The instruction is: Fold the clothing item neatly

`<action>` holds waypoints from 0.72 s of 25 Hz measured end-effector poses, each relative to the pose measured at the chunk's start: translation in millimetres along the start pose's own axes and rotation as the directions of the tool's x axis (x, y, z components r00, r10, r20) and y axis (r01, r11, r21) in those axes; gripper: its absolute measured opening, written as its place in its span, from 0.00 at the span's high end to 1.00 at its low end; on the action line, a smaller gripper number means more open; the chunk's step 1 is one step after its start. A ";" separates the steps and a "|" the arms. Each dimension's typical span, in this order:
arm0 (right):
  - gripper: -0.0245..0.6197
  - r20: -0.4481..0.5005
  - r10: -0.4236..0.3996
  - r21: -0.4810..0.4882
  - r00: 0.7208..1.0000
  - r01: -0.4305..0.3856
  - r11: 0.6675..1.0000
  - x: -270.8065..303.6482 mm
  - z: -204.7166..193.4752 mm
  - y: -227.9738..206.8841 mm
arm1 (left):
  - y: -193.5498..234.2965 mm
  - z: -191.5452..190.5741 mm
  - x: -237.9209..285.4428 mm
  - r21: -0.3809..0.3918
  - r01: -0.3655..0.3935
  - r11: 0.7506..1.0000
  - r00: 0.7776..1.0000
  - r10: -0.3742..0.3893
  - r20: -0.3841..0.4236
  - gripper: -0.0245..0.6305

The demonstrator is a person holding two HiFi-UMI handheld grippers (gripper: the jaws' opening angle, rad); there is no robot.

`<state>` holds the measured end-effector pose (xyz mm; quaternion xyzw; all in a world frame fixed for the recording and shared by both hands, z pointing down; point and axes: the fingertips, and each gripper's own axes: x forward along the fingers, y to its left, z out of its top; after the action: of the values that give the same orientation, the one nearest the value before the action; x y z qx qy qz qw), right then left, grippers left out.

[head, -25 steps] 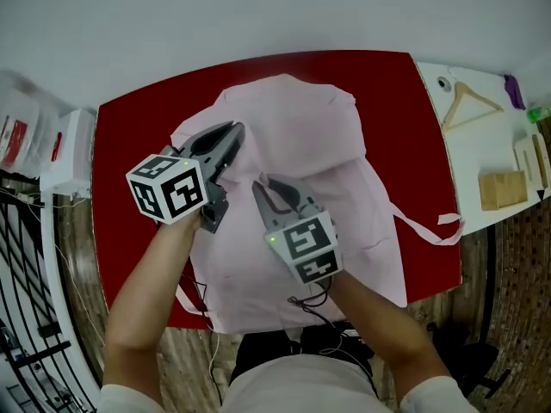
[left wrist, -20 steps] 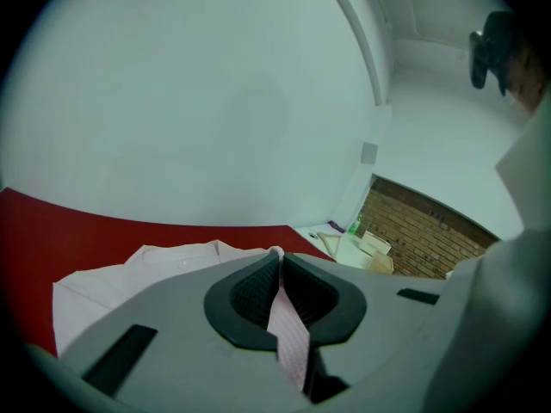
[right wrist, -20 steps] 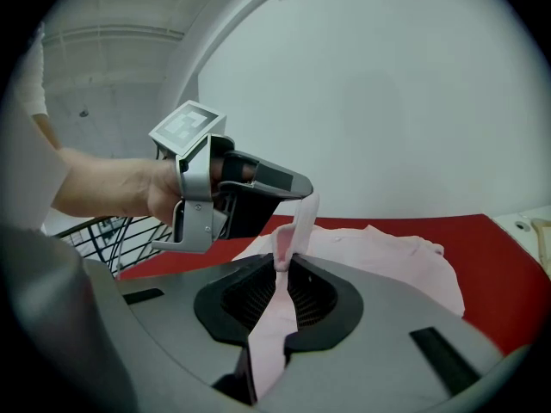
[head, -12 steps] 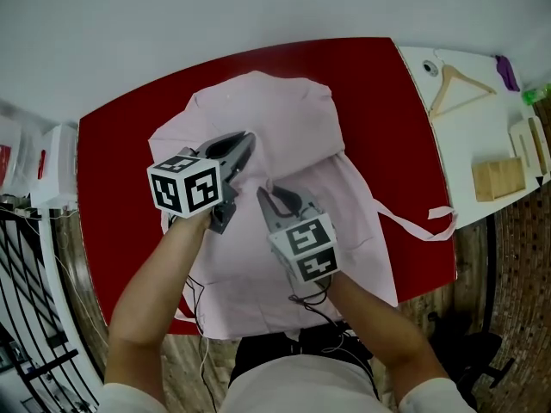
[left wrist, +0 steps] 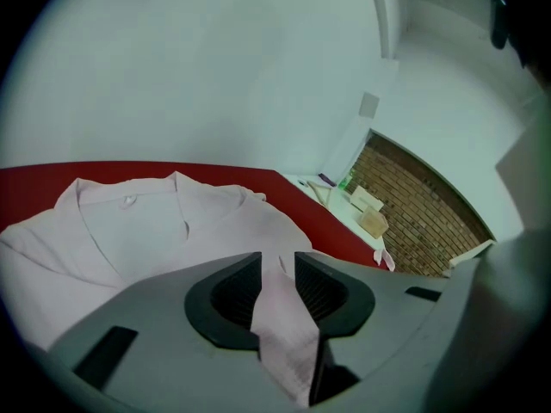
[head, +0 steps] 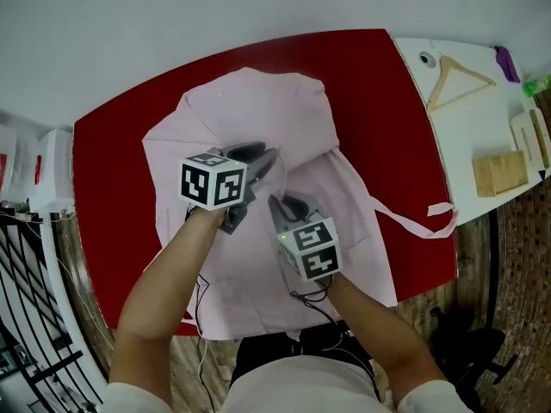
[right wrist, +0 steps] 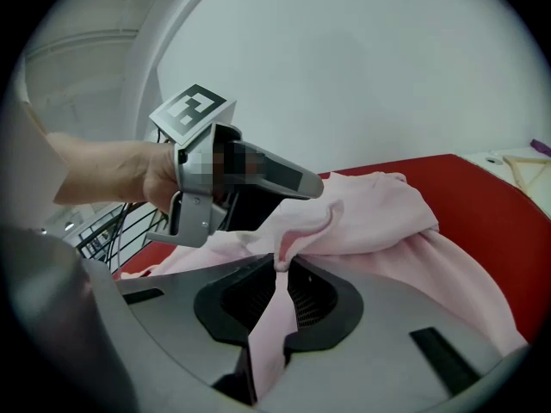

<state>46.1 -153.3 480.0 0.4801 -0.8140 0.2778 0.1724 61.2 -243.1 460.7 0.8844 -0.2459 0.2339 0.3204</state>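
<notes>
L gripper (left wrist: 277,263): jaws have just been opening and are now held partway apart. A garment (head: 258,101) fold is left slack between them, prob. so it can be dropped at mid-cloth. R gripper (right wrist: 282,269): jaws nearly closed, a fold pinched just beside, prob. so the crease is steadied. Garment is spread on the table (head: 112,162).

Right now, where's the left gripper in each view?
Head view: left gripper at centre, over the pink shirt.
Left gripper view: bottom centre; its jaws have just been opening, with a shirt fold between them.
Right gripper view: upper left, its tip over the shirt.
Shared landmark: red table.
</notes>
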 end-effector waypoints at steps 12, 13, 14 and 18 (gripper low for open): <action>0.84 -0.110 -0.022 0.028 0.994 0.025 0.999 -17.9 -49.5 -26.2 | 40.1 -59.1 -67.6 0.003 -0.072 0.997 0.997 0.072 -0.017 0.77; 0.84 -0.104 -0.021 0.029 0.994 0.024 0.999 -21.8 -46.5 -27.4 | 45.5 -65.7 -78.0 -0.007 -0.083 0.997 0.996 0.083 -0.019 0.77; 0.84 -0.093 -0.022 0.027 0.995 0.024 0.999 -25.1 -40.9 -28.4 | 50.2 -71.4 -88.6 -0.014 -0.093 0.996 0.995 0.093 -0.020 0.77; 0.84 -0.035 0.001 -0.001 0.999 -0.001 1.000 -22.6 -2.7 -26.3 | 74.3 -91.7 -130.7 -0.031 -0.157 0.987 0.987 0.156 -0.040 0.79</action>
<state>80.1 -146.3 477.3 0.4748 -0.8112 0.2859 0.1866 -106.3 -193.4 482.5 0.8521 -0.3126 0.2708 0.3208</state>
